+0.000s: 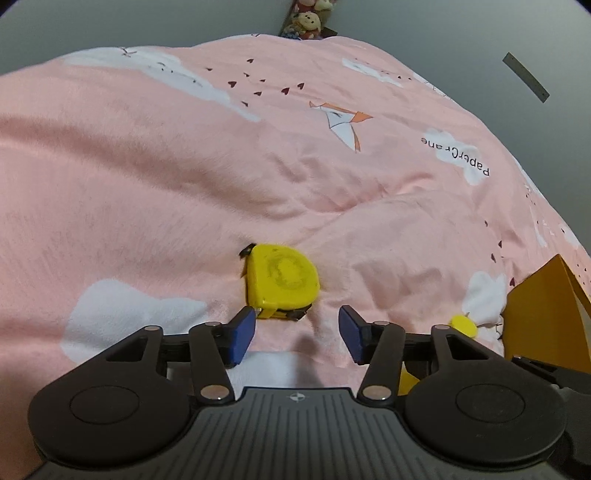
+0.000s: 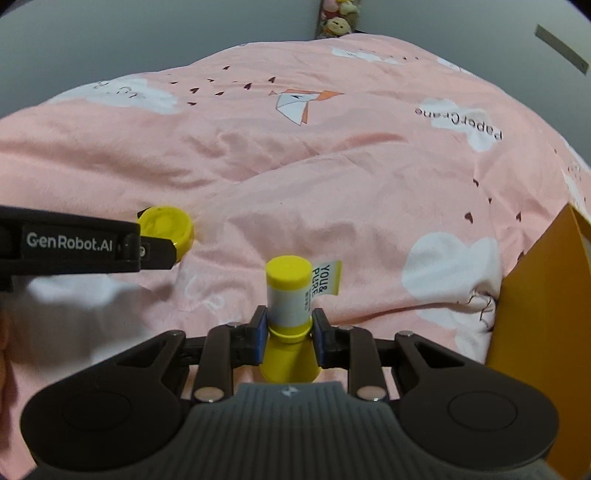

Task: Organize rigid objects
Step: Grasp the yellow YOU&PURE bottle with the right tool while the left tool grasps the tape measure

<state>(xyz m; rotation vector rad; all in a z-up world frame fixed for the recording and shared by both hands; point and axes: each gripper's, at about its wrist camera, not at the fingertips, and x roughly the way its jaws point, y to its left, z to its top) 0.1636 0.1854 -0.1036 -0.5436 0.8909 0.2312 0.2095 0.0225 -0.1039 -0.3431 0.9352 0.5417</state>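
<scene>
A yellow tape measure (image 1: 281,278) lies on the pink bedspread (image 1: 184,166), just ahead of my left gripper (image 1: 297,326). The left gripper is open and empty, its blue pads (image 1: 243,332) wide apart just short of the tape measure. In the right wrist view the tape measure (image 2: 168,227) shows at the left, partly behind the left gripper's black body (image 2: 74,245). My right gripper (image 2: 290,325) is shut on a yellow-capped tube (image 2: 290,295) with a white label and a "YOU & PURE" tag, held above the bedspread (image 2: 332,184). The tube's cap (image 1: 463,325) shows in the left wrist view.
An orange-yellow box (image 2: 543,332) stands at the right edge; it also shows in the left wrist view (image 1: 543,317). Stuffed toys (image 1: 308,20) sit at the far end of the bed against a grey wall. The bedspread is wrinkled and soft.
</scene>
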